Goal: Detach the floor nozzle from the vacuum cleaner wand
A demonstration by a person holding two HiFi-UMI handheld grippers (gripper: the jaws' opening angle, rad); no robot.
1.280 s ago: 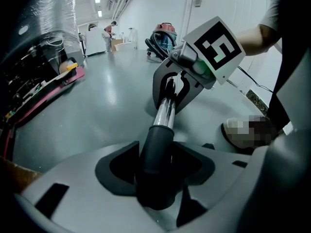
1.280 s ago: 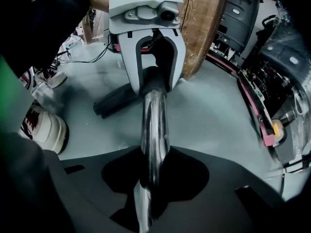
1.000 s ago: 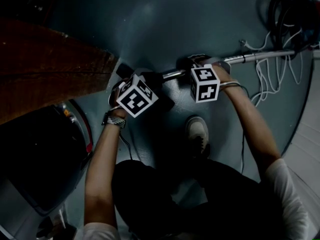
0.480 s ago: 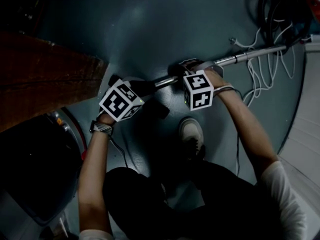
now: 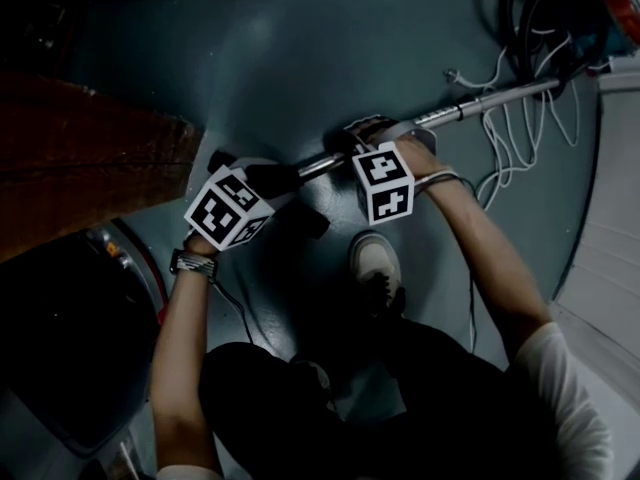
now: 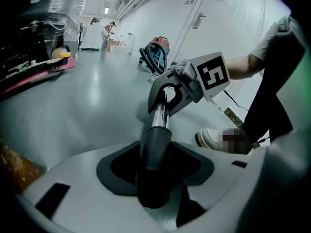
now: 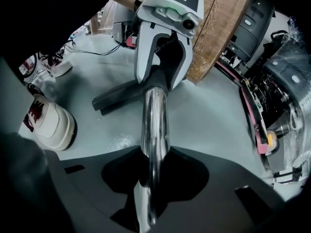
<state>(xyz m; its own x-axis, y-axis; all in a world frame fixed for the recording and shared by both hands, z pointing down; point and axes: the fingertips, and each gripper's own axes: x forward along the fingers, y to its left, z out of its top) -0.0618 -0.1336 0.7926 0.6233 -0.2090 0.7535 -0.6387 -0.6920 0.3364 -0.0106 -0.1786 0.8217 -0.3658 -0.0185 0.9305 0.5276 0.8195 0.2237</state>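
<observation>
The chrome wand [image 5: 470, 108] runs low over the floor from upper right to centre. It ends in the dark grey neck [image 6: 155, 154] of the black floor nozzle [image 7: 116, 97]. My left gripper [image 5: 265, 180] is shut round that neck, which fills the gap between its jaws [image 6: 155, 178]. My right gripper [image 5: 375, 140] is shut on the chrome wand [image 7: 154, 125] a short way up from the joint. In the right gripper view the left gripper [image 7: 163, 47] stands straight ahead over the neck. The two grippers face each other along the tube.
A brown wooden block [image 5: 90, 158] lies at the left, with a dark machine [image 5: 70, 338] below it. White cables [image 5: 510, 143] and a black hose [image 5: 540, 8] lie at the wand's far end. The person's white shoe [image 5: 375, 263] stands just behind the wand.
My left gripper has tilted and sits slightly further left of the right one. The whole head view has shifted, with the wand now higher in the picture. Both grips look unchanged.
</observation>
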